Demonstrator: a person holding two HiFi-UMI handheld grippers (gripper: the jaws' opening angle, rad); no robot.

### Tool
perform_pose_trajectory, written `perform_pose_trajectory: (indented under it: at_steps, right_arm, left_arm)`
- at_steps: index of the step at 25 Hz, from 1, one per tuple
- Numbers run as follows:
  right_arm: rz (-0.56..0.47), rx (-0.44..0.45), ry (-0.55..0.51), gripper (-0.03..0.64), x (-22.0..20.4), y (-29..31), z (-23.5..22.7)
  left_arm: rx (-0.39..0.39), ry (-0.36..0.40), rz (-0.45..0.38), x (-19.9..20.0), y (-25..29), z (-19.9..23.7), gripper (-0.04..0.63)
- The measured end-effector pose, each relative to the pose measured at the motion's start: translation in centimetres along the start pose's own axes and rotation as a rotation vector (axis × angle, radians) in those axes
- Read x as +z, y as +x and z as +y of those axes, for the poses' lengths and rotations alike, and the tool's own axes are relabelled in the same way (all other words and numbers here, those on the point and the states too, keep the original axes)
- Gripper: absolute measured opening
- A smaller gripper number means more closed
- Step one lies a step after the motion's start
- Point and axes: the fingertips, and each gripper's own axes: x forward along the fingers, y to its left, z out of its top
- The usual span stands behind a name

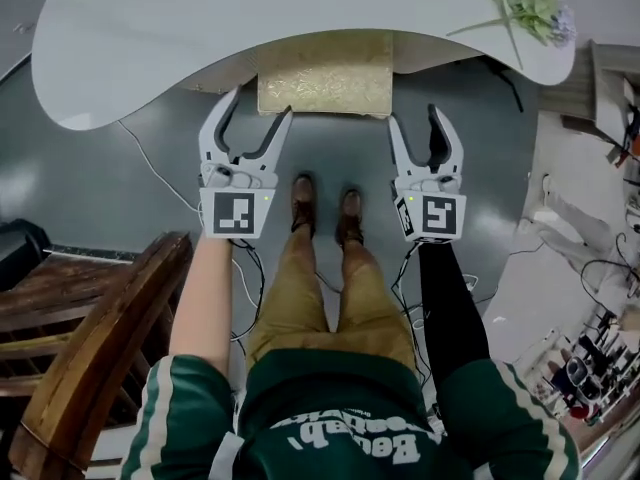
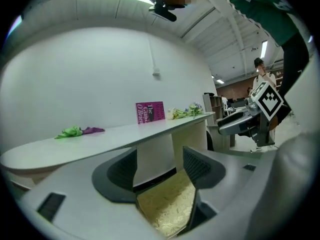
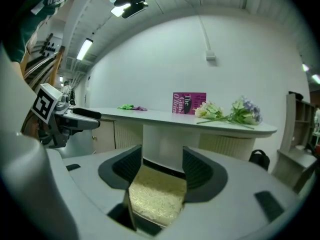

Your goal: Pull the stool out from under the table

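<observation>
The stool (image 1: 325,73) has a gold patterned seat and sits partly tucked under the white table (image 1: 150,38); only its front part shows. My left gripper (image 1: 258,108) is open just in front of the stool's left front corner. My right gripper (image 1: 415,118) is open at its right front corner. The left gripper view shows the gold seat (image 2: 167,204) low between the open jaws of the left gripper (image 2: 160,171), and nothing is pressed. In the right gripper view the seat (image 3: 155,196) likewise lies between and below the spread jaws of the right gripper (image 3: 159,166).
A dark wooden chair (image 1: 90,338) stands at my lower left. Cables (image 1: 150,163) run over the grey floor. Flowers (image 1: 525,3) lie on the table's right end, and a pink book (image 3: 189,103) stands behind them. A black bag (image 3: 259,159) sits right of the table.
</observation>
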Motion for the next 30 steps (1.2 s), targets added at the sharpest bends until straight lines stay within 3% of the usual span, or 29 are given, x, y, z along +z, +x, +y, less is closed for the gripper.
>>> perform_pose_trajectory:
  at_steps: [5,14,23,30]
  right_arm:
    - [0.029,0.008,-0.015,0.296,-3.3,1.3,1.8]
    - [0.097,0.029,0.016,0.312,-12.2,1.1,3.4]
    - [0.157,0.027,0.080,0.333,-25.0,2.5,2.2]
    - [0.215,0.011,0.095,0.353,-33.2,5.7,0.8]
  left_arm:
    - [0.002,-0.087,0.036,-4.7,-0.5,0.7,0.310]
    - [0.021,-0.157,0.141,-14.3,-2.6,-1.1,0.328]
    - [0.018,-0.169,0.260,-27.5,-3.3,-3.5,0.328]
    - [0.007,-0.129,0.338,-35.8,-1.8,-3.9,0.328]
